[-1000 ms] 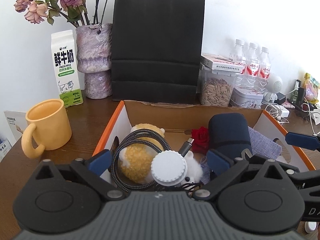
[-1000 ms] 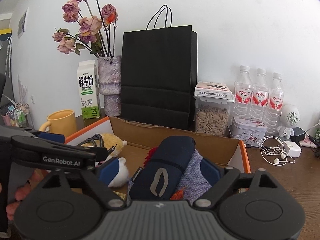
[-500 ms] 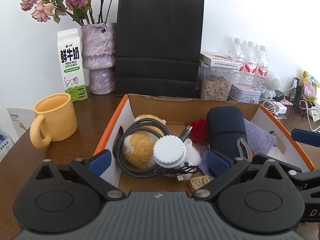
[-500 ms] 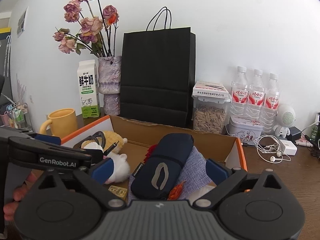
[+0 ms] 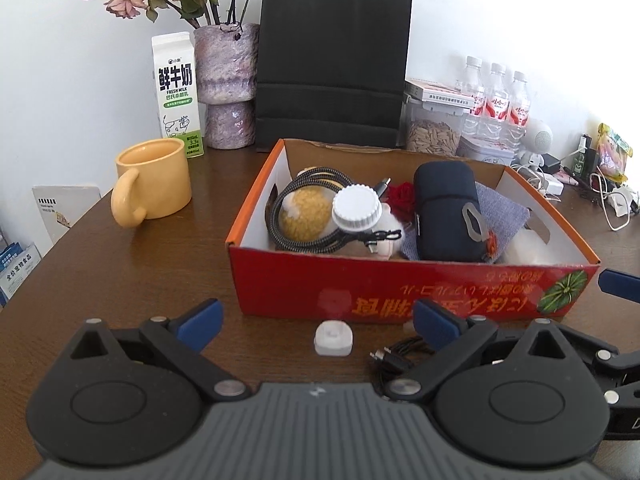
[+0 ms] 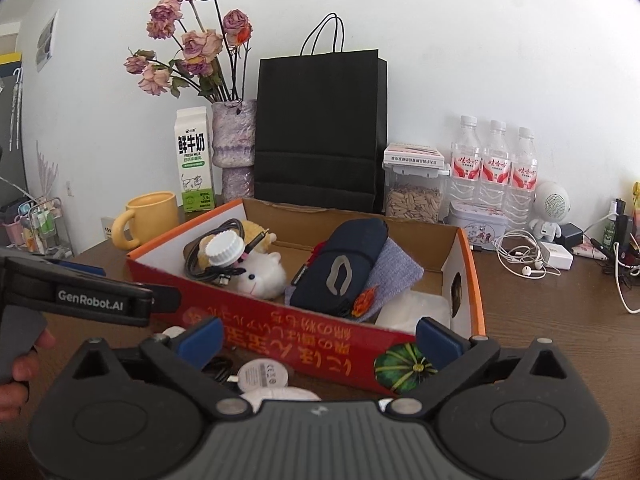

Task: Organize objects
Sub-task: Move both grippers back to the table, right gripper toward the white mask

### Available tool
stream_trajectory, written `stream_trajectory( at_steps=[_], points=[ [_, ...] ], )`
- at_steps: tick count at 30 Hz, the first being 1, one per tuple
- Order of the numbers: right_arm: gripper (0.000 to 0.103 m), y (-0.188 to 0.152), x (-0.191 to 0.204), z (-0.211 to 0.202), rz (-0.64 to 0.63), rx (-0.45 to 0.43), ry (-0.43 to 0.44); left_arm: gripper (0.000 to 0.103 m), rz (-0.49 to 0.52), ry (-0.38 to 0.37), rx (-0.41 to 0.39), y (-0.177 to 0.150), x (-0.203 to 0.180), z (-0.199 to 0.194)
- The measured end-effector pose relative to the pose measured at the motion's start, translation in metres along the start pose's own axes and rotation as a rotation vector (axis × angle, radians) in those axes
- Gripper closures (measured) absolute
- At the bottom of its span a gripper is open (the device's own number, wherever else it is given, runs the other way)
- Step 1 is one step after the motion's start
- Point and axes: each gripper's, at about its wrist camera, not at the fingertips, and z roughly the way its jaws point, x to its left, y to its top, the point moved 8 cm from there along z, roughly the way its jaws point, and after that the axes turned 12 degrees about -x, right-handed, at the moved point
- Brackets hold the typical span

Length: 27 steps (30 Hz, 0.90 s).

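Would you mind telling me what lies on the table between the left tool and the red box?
In the left wrist view, a small white charger and a coiled black cable lie between the left tool and the red box.

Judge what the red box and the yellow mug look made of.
Red box: likely printed cardboard; brown raw inner wall, folded edges, slight sheen outside. Yellow mug: probably glazed ceramic; thick rim, soft gloss, though plastic can't be excluded.
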Motion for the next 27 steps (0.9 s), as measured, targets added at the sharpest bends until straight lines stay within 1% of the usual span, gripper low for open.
stream_trajectory(
  at_steps=[4, 6, 7, 8, 11, 16, 21, 23, 27],
  points=[
    [0.0, -0.018, 0.007, -0.011, -0.01, 0.05, 0.008, 0.0, 0.003, -0.008, 0.036, -0.013, 0.004, -0.011],
    [0.0, -0.031, 0.01, -0.015, -0.016, 0.09, 0.02, 0.0, 0.007, -0.009, 0.053, -0.02, 0.006, -0.016],
    [0.0, -0.044, 0.012, -0.018, -0.021, 0.128, 0.03, 0.0, 0.007, -0.011, 0.06, -0.022, 0.007, -0.018],
    [0.0, -0.044, 0.012, -0.018, -0.021, 0.128, 0.03, 0.0, 0.007, -0.012, 0.066, -0.025, 0.008, -0.019],
    [0.0, -0.055, 0.015, -0.018, -0.024, 0.165, 0.043, 0.0, 0.003, -0.01, 0.088, -0.031, 0.01, -0.023],
    [0.0, -0.056, 0.018, -0.008, -0.019, 0.191, 0.062, 0.0, -0.002, -0.005, 0.104, -0.035, 0.011, -0.026],
    [0.0, -0.051, 0.019, 0.015, 0.01, 0.212, 0.056, 0.0, -0.002, -0.001, 0.114, -0.035, 0.01, -0.026],
    [0.0, -0.061, 0.02, 0.026, 0.017, 0.244, 0.055, 0.0, 0.002, 0.002, 0.116, -0.036, 0.009, -0.025],
    [0.0, -0.065, 0.021, 0.027, 0.022, 0.228, 0.057, 0.0, 0.005, 0.007, 0.126, -0.037, 0.007, -0.022]
  ],
)
